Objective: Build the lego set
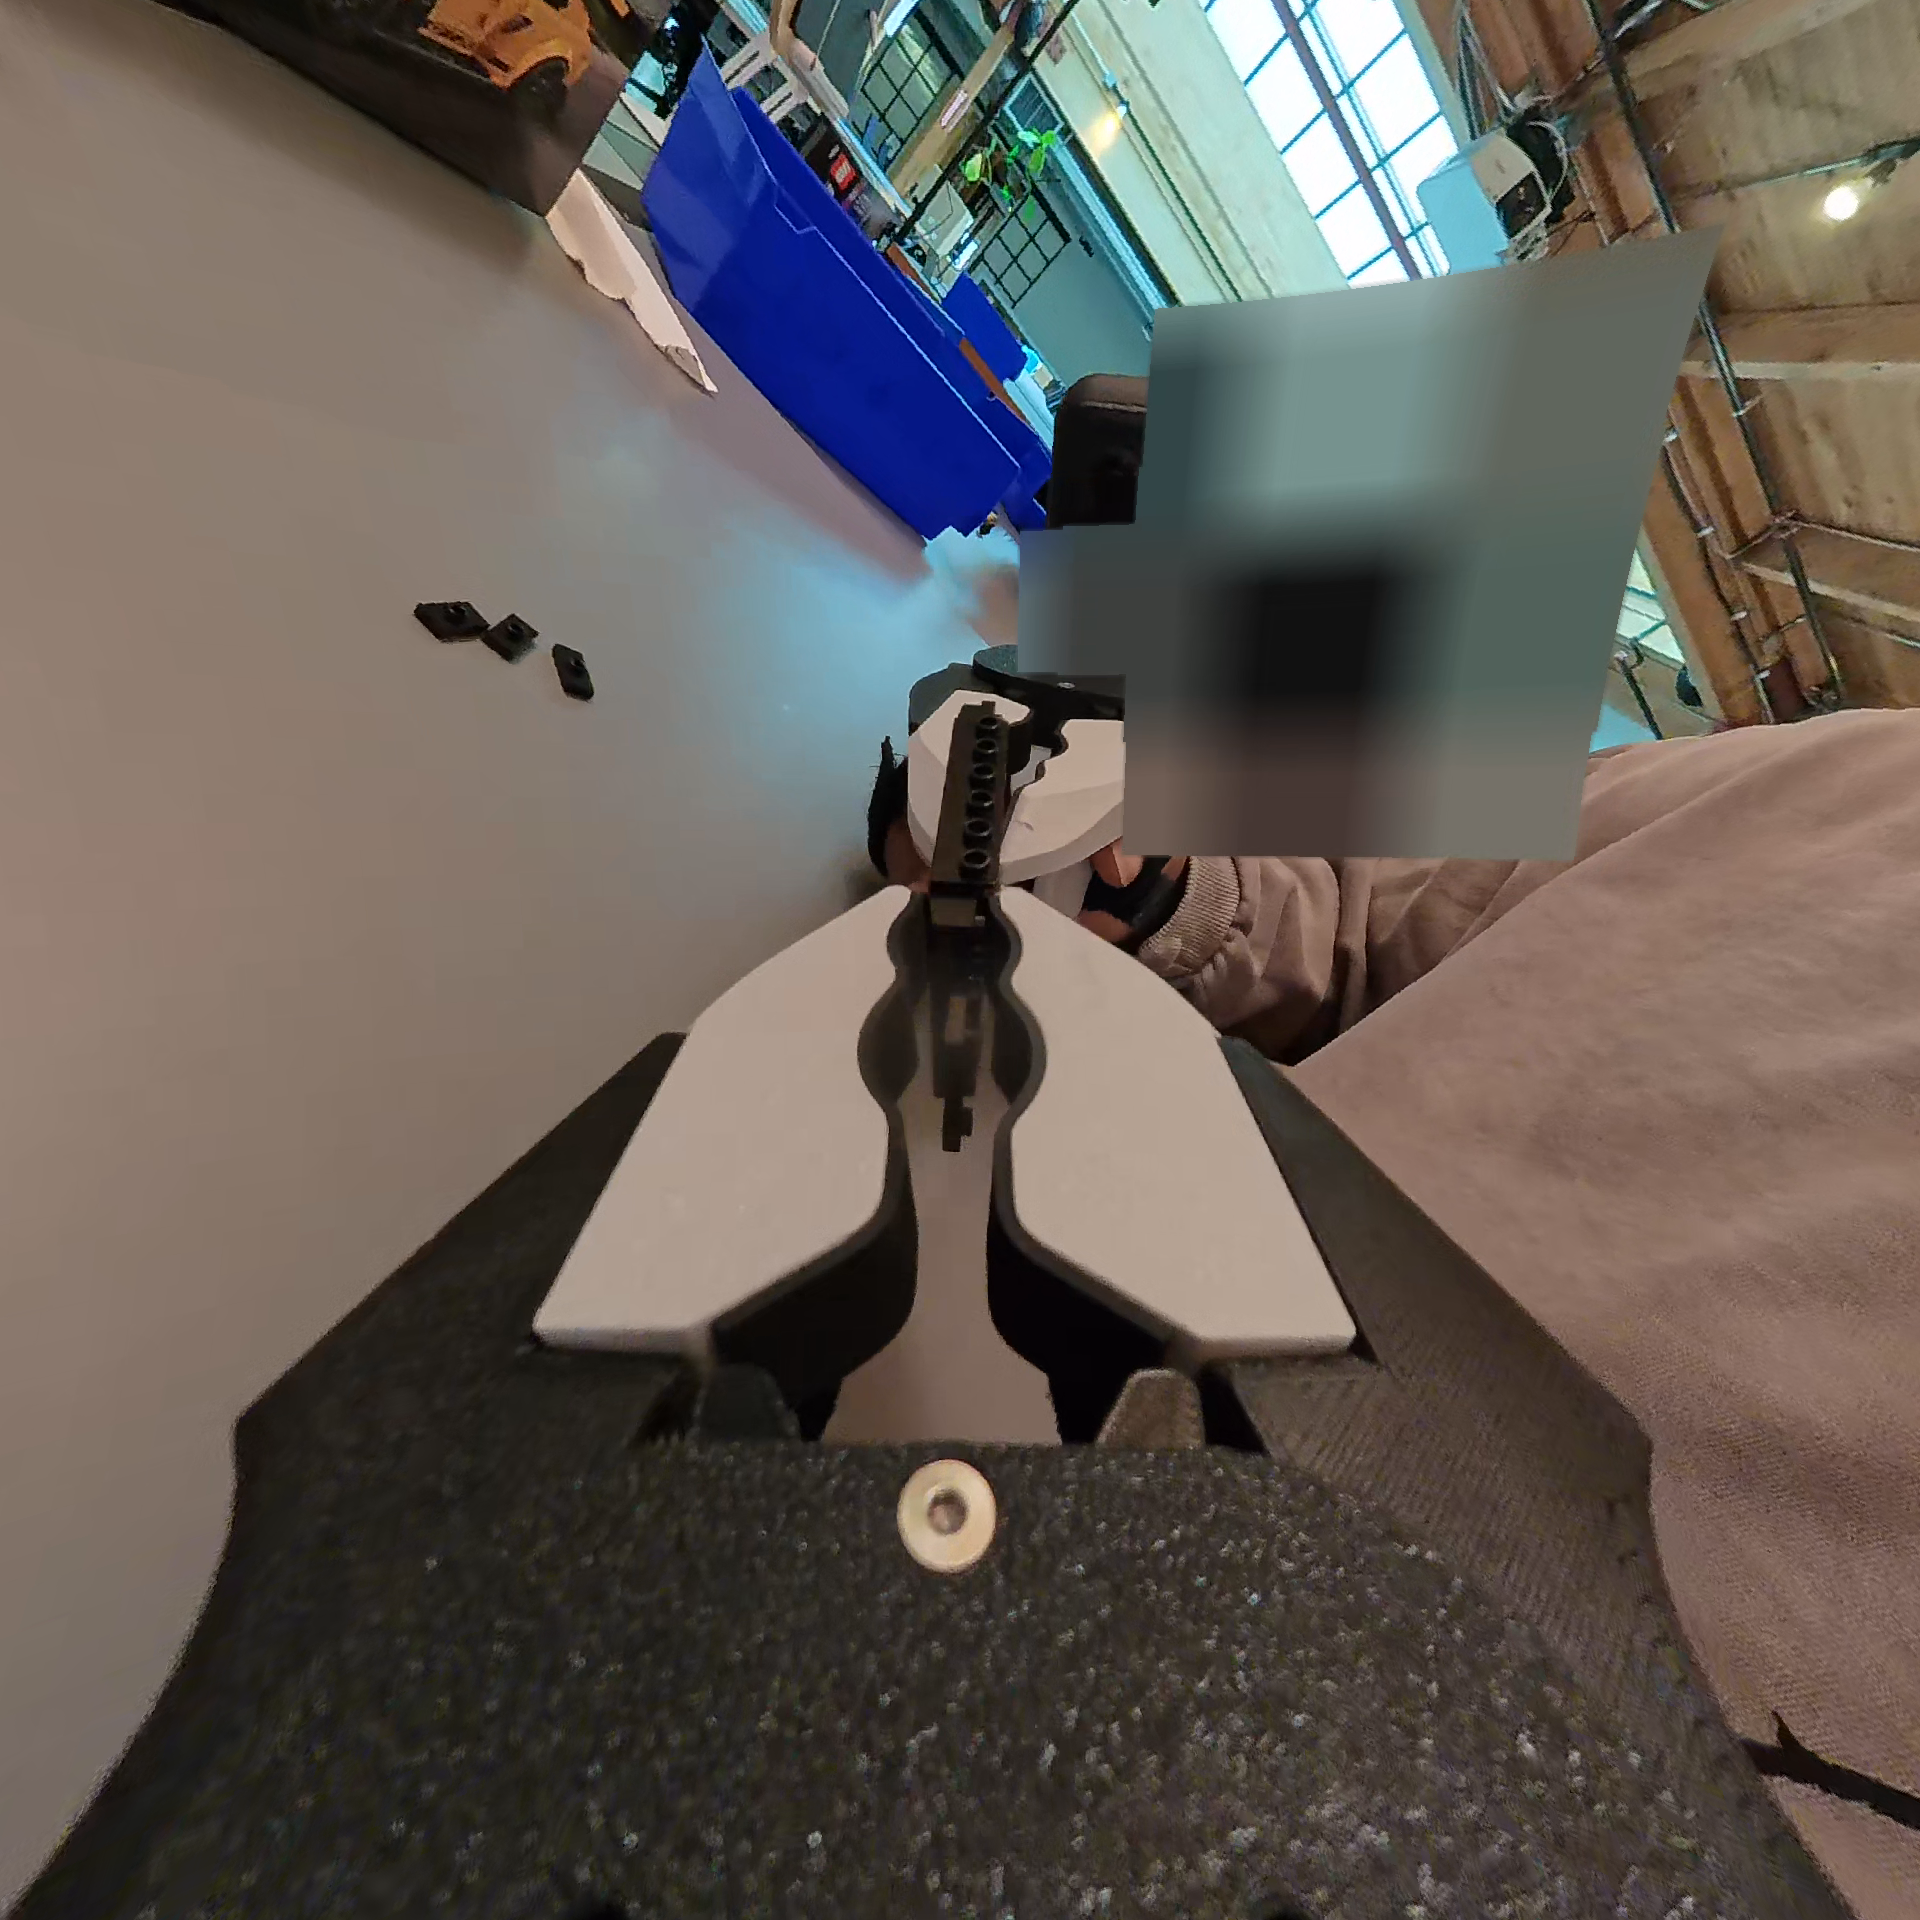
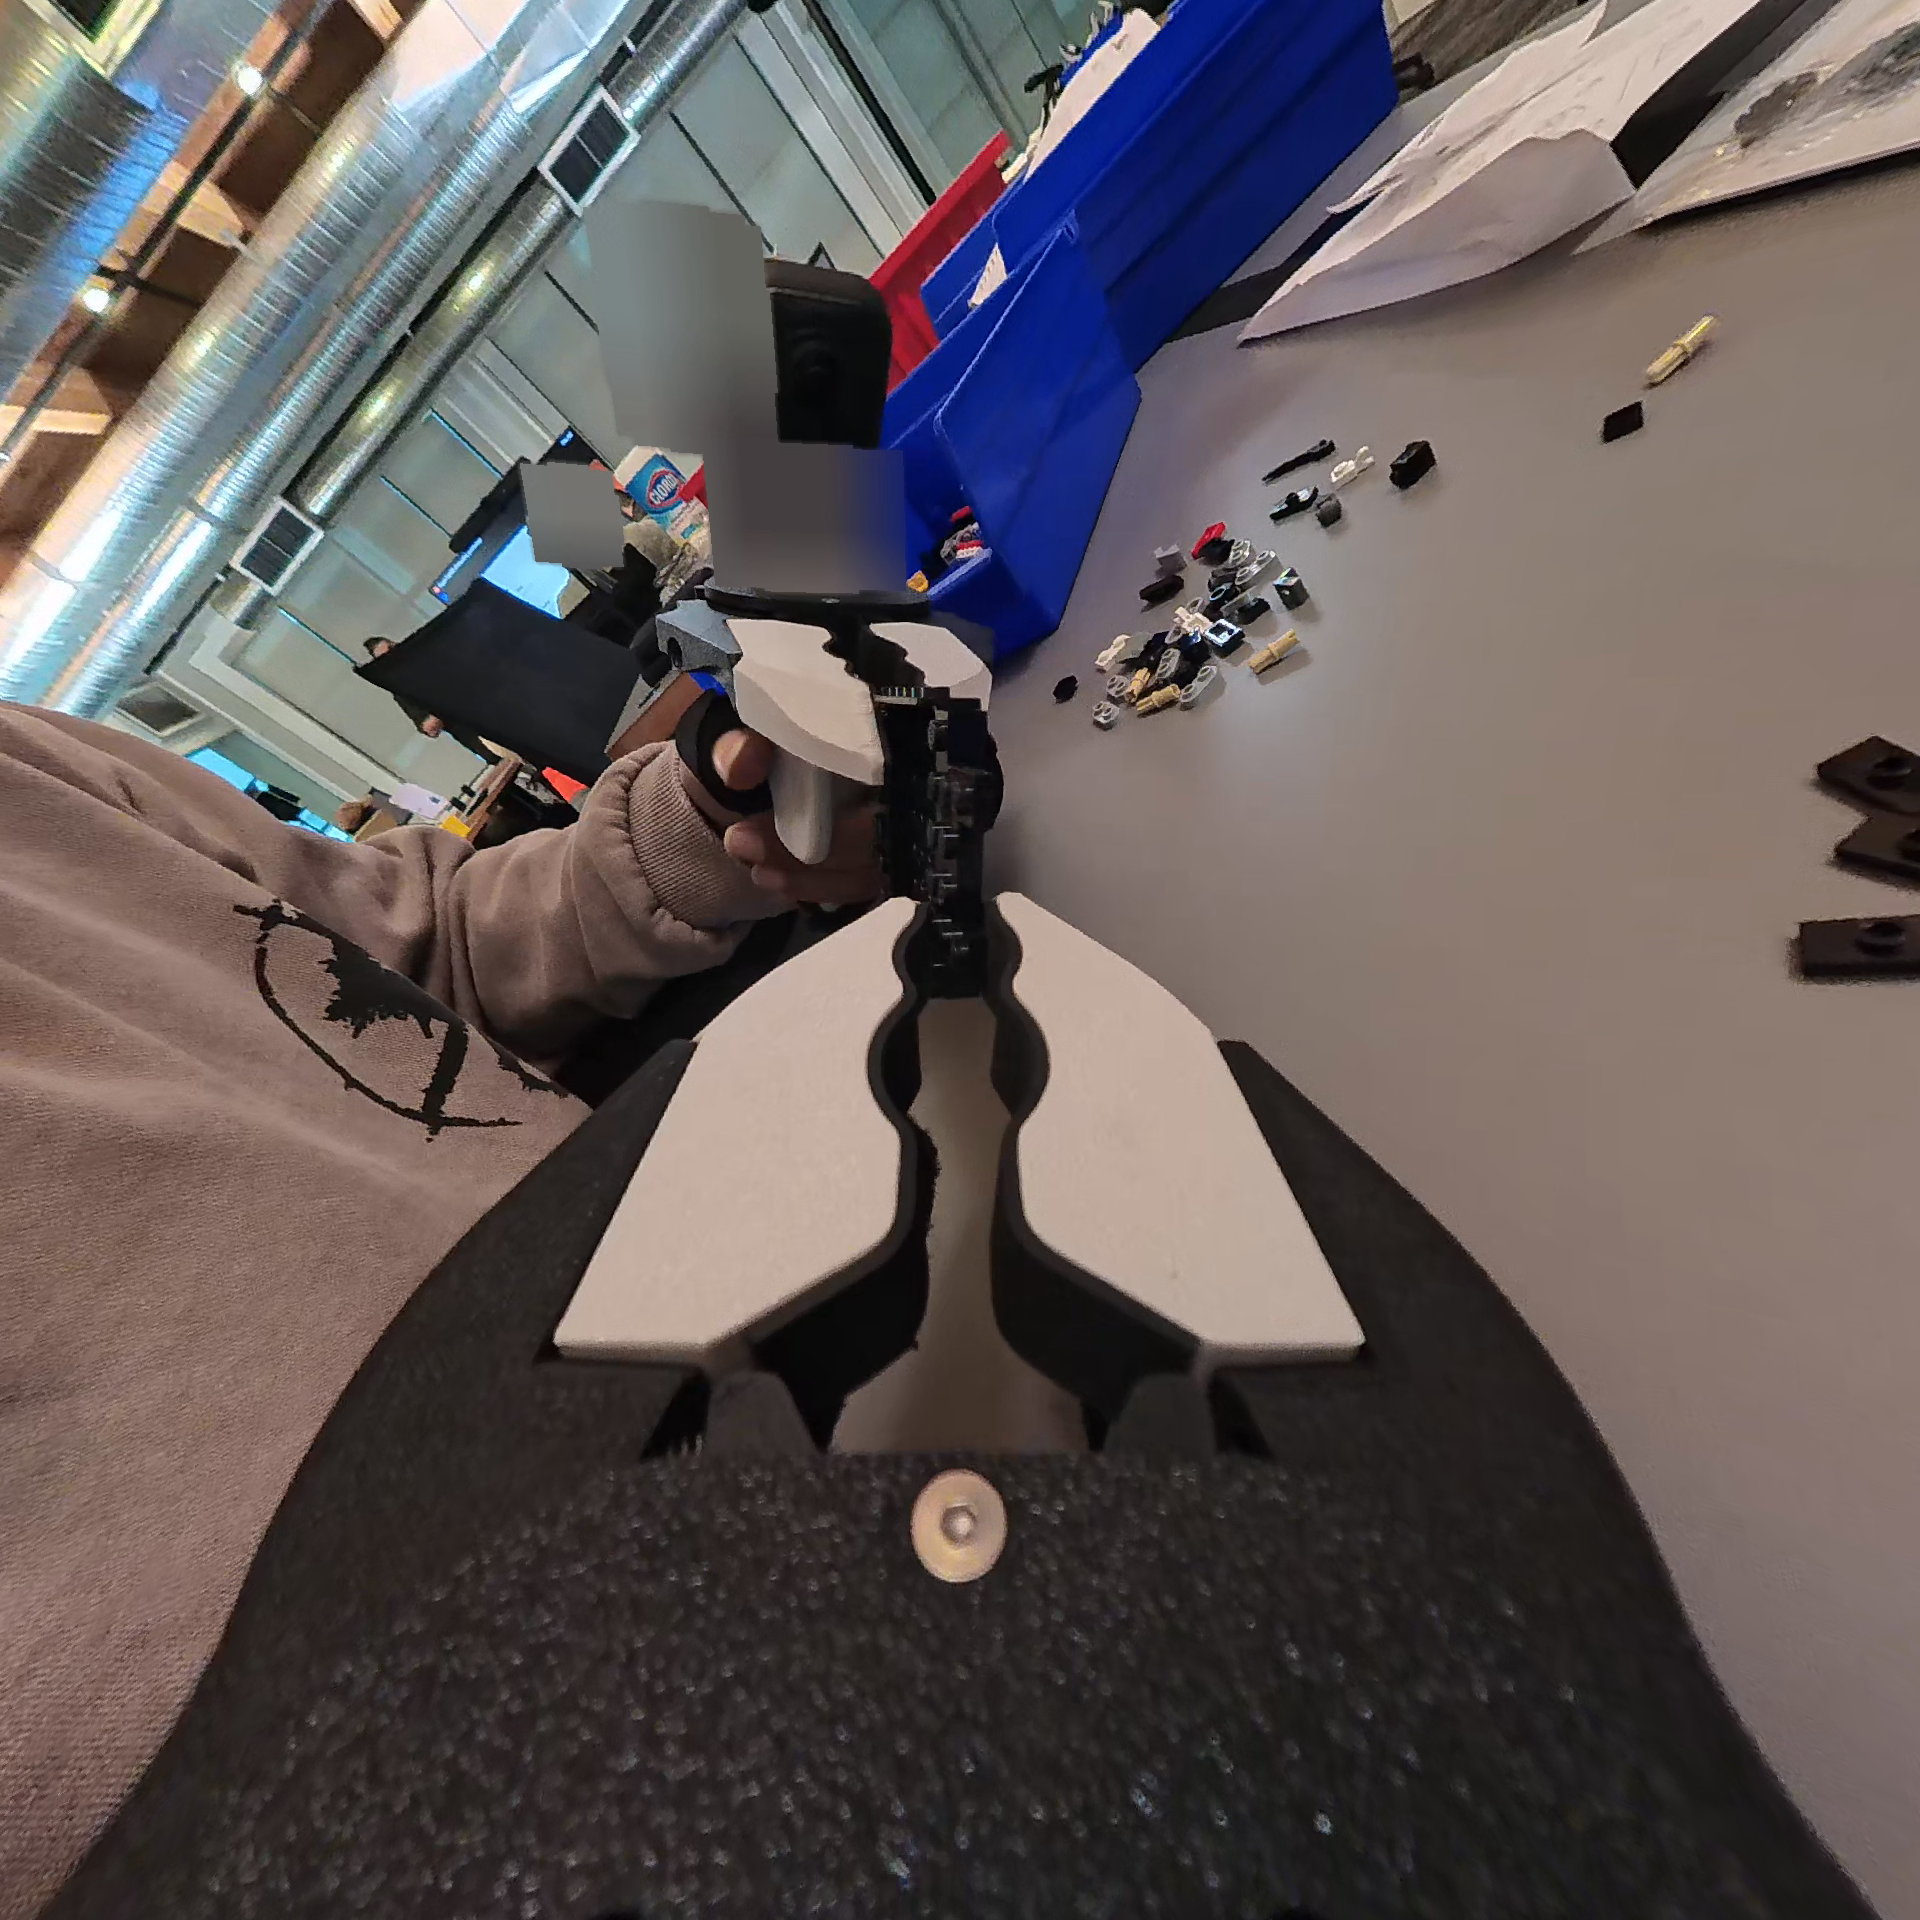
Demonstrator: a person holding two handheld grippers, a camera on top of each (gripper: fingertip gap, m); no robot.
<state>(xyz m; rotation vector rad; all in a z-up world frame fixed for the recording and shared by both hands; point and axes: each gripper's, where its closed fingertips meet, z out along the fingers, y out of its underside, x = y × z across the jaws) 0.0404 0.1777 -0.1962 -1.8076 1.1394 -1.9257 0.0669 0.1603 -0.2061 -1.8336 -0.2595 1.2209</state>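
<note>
Both grippers face each other above the grey table and are shut on the same black lego assembly. In the left wrist view, my left gripper clamps one end of it, and a black studded strip runs on into the right gripper's white fingers. In the right wrist view, my right gripper clamps the black assembly, whose far end sits in the left gripper's white fingers. The assembly's middle is partly hidden by the fingers.
Three flat black plates lie on the table, and also show in the right wrist view. A pile of small loose pieces lies by the blue bins. Paper sheets lie at the far edge. A sleeve is close by. Tip to tip, the grippers are about 4 cm apart.
</note>
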